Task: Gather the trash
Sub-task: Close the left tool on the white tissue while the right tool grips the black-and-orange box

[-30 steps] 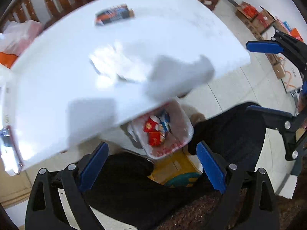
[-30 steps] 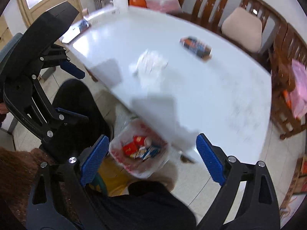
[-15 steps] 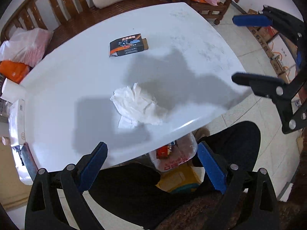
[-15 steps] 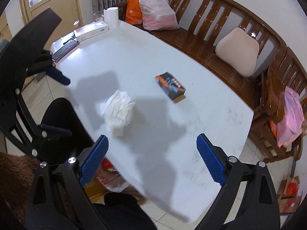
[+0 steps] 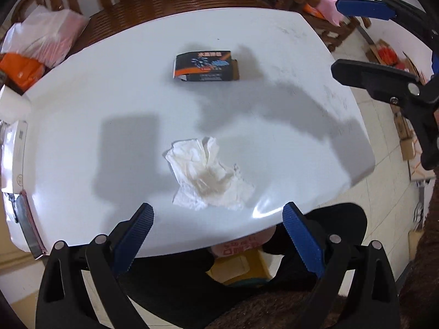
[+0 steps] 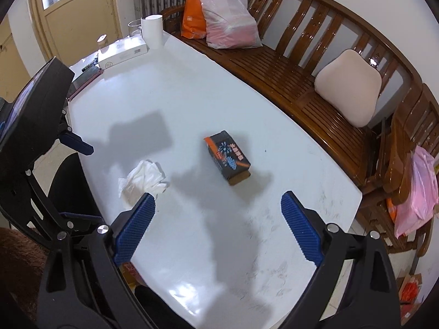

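A crumpled white tissue (image 5: 208, 175) lies on the white table (image 5: 274, 142) near its front edge, just beyond my left gripper (image 5: 218, 223), which is open and empty. Farther back lies a small black carton with blue and orange print (image 5: 205, 65). The right wrist view shows the carton (image 6: 227, 157) ahead of my right gripper (image 6: 218, 213), open and empty above the table (image 6: 192, 96), and the tissue (image 6: 142, 181) by its left fingertip. The right gripper (image 5: 384, 52) also appears at the right edge of the left wrist view.
A wooden bench (image 6: 288, 63) runs along the table's far side with a beige cushion (image 6: 348, 87) and plastic bags (image 6: 227, 19). A white box (image 6: 123, 52) and paper roll (image 6: 152, 31) stand at the table's far end. A bag with red print (image 5: 241, 246) peeks from under the table edge.
Both grippers have risen from over the trash bag below the table edge to above the tabletop. The tissue and carton now sit centred ahead; the bag has nearly dropped from sight.
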Demonstrator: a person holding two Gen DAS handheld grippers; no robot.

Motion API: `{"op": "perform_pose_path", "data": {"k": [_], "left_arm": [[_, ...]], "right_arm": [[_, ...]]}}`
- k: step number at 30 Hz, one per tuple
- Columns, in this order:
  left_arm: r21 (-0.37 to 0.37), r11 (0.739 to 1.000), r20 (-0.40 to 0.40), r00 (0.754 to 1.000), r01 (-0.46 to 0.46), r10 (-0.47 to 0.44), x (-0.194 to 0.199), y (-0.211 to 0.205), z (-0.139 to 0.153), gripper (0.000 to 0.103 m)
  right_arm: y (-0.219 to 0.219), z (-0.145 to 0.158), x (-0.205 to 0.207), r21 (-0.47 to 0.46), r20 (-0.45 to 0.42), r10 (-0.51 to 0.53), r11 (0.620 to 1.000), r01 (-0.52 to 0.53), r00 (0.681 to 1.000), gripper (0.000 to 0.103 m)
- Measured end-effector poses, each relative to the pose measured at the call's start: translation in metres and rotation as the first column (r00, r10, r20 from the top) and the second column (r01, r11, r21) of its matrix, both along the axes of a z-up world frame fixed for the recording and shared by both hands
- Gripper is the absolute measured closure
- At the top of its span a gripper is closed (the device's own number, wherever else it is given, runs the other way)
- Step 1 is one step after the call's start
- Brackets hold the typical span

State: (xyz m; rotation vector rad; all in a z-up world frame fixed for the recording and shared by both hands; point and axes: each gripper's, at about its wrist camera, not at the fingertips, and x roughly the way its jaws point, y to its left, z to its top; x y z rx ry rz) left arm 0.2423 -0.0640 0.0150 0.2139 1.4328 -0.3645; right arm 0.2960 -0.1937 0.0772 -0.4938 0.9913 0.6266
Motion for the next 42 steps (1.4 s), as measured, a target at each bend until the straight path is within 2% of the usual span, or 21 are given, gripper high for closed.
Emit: {"op": "perform_pose_path", "data": {"k": [8,19,24,31,37,39,42], "left_arm": [[-0.021,0.999,-0.035,0.999,-0.032,0.032,0.018,-0.002,-0.034,0.01],[-0.035,0.991,-0.11,0.986,-0.127,0.122,0.031,0.009,-0.085,0.01],[-0.053,0.987,-0.143,0.979,-0.152,0.143,0.036,0.012,-0.102,0.01],[-0.039,0.986,-0.162,0.975,-0.162,0.154,0.037,0.008,-0.119,0.01],[-0.048,0.985,-0.135,0.978,-0.165,0.158,0.036,0.004,-0.117,0.01],[-0.045,0.986,-0.129,0.98,-0.161,0.154,0.036,0.003,-0.116,0.01],[-0.045,0.987,-0.115,0.982,-0.154,0.148,0.04,0.004,-0.114,0.013]], "right_arm": [[0.017,-0.031,0.045,-0.011,-0.076,0.028,1.0,-0.029,0.997,0.012],[0.044,-0.095,0.101,-0.078,-0.175,0.047,0.995,-0.062,0.984,0.012],[0.057,-0.126,0.114,-0.126,-0.197,0.061,0.988,-0.087,0.978,0.012],[0.067,-0.156,0.127,-0.169,-0.224,0.049,0.982,-0.089,0.973,0.012],[0.072,-0.169,0.133,-0.181,-0.234,0.037,0.98,-0.081,0.971,0.012],[0.072,-0.174,0.132,-0.181,-0.243,0.032,0.98,-0.078,0.97,0.028],[0.069,-0.174,0.135,-0.13,-0.276,0.016,0.99,-0.054,0.961,0.04]]}}
